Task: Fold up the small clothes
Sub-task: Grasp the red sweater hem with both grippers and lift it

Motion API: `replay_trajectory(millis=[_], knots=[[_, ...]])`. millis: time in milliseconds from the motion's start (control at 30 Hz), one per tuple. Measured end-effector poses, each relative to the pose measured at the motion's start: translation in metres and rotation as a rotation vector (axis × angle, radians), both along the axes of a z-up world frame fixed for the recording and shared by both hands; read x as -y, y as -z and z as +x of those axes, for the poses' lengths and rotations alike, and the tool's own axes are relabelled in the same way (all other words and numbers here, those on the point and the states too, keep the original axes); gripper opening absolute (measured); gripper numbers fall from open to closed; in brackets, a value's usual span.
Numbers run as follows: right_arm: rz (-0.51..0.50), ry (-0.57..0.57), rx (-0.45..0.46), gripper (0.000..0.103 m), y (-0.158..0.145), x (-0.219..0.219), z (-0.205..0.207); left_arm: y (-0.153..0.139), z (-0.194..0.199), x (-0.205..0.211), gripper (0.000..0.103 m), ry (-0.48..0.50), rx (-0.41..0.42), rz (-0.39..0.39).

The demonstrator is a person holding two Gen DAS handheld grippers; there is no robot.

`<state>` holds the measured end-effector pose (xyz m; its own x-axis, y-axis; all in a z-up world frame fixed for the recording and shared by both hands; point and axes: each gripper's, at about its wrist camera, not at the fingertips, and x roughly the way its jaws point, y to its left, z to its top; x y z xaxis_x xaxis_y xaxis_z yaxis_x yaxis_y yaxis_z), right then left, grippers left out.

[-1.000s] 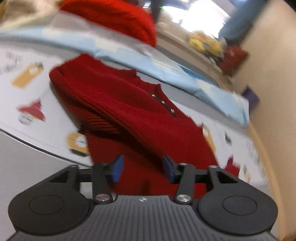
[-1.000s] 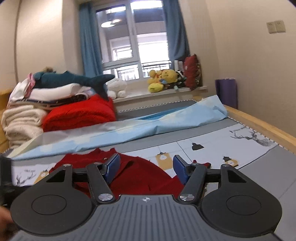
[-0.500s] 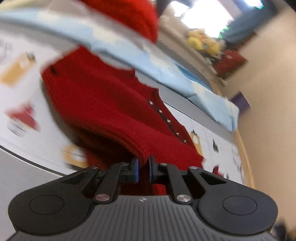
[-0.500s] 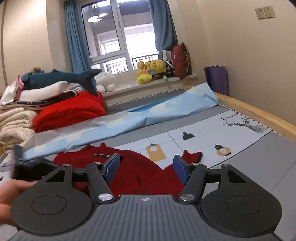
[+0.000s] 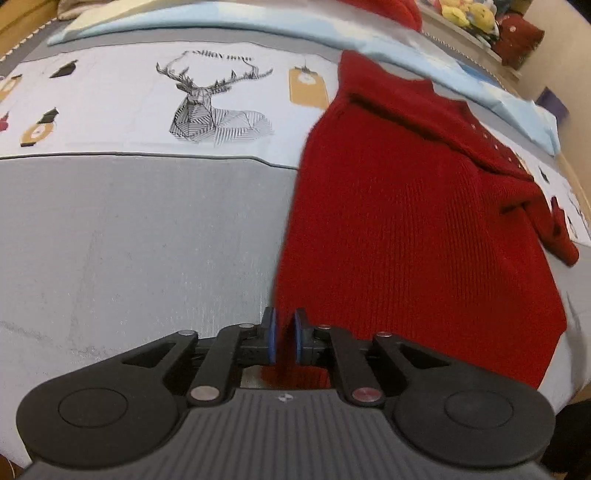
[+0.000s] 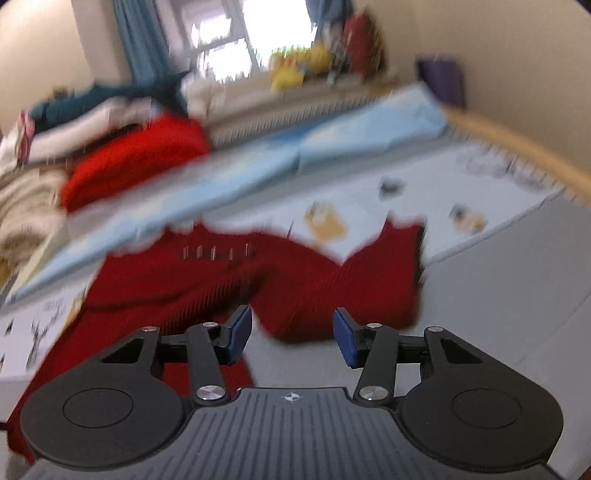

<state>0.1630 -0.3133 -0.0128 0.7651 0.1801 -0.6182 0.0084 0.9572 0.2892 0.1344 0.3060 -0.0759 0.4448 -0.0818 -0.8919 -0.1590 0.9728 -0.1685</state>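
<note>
Red knitted sweater [image 5: 413, 221] spread on the printed bed cover [image 5: 147, 110], one hem corner pinched by the left gripper [image 5: 283, 334].

Left gripper: blue pads nearly together, a thin fold of the sweater's lower edge caught between them, though the jaws are easing apart slightly; the rest of the garment lies ahead and to the right, its collar towards the light blue sheet [image 5: 221, 22]. Right gripper [image 6: 291, 338]: jaws about half apart and closing, nothing pressed by the pads; a lobe of the sweater's near edge lies just beyond and between the fingertips, with grey cover directly beneath. Right wrist view is blurred; contact there cannot be confirmed.
</note>
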Motion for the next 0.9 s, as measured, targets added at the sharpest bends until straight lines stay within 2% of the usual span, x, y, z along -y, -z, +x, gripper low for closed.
replay_trajectory(millis=[33,100,200,267,433,467,500,533,600,667,767,833,900], knots=[[0.003,-0.027,-0.046,0.051,0.007,-0.007,0.004,-0.002,0.002,0.002,0.027,0.026,0.014,0.025],[0.001,-0.079,-0.146,0.051,0.024,-0.026,0.015,-0.004,0.006,0.007,0.041,0.055,0.045,0.056],[-0.038,-0.133,-0.291,0.051,0.052,-0.052,0.028,0.002,0.02,0.002,0.042,0.037,0.021,0.038],[-0.074,-0.141,-0.362,0.051,0.067,-0.064,0.032,0.011,0.011,0.0,0.045,0.027,0.011,0.032],[-0.166,-0.159,-0.489,0.05,0.098,-0.079,0.041,0.033,0.023,-0.001,0.045,0.007,-0.061,0.06],[-0.184,-0.171,-0.496,0.045,0.102,-0.081,0.04,0.039,0.026,0.0,0.044,0.012,-0.089,0.061],[-0.195,-0.185,-0.481,0.036,0.102,-0.084,0.039,0.041,0.027,0.003,0.034,0.024,-0.103,0.064],[-0.191,-0.212,-0.464,0.022,0.1,-0.087,0.038,0.041,0.028,0.007,0.018,0.044,-0.1,0.067],[-0.197,-0.241,-0.44,0.007,0.096,-0.088,0.033,0.036,0.027,0.017,0.011,0.073,-0.081,0.079],[-0.168,-0.222,-0.404,0.006,0.086,-0.077,0.029,0.029,0.022,0.026,0.009,0.108,-0.062,0.06],[-0.058,-0.13,-0.302,0.005,0.054,-0.037,0.017,0.014,0.007,0.045,0.008,0.213,-0.003,-0.016],[-0.047,-0.085,-0.249,0.005,0.036,-0.011,0.003,0.008,-0.007,0.062,0.008,0.308,0.016,-0.025],[-0.105,-0.031,-0.283,0.005,0.035,0.011,-0.012,0.011,-0.022,0.075,0.008,0.41,-0.011,-0.033]])
